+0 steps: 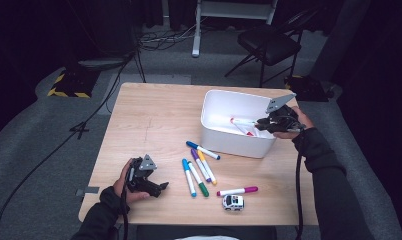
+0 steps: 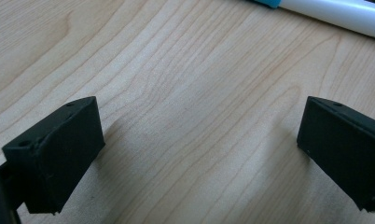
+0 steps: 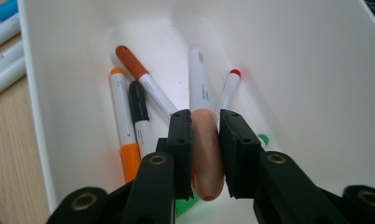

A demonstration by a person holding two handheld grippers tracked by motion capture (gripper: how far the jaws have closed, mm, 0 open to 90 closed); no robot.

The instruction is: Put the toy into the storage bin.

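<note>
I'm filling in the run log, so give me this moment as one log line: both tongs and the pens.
right tongs: shut on peach-capped marker, over white bin | left tongs: open, on table | loose markers remain

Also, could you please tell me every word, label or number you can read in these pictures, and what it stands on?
No text can be read for certain.
Held marker: grey print on its white barrel, too blurred.
Black-capped marker in the white bin: small print, too small.
Markers on the table: grey lettering, too blurred.
</note>
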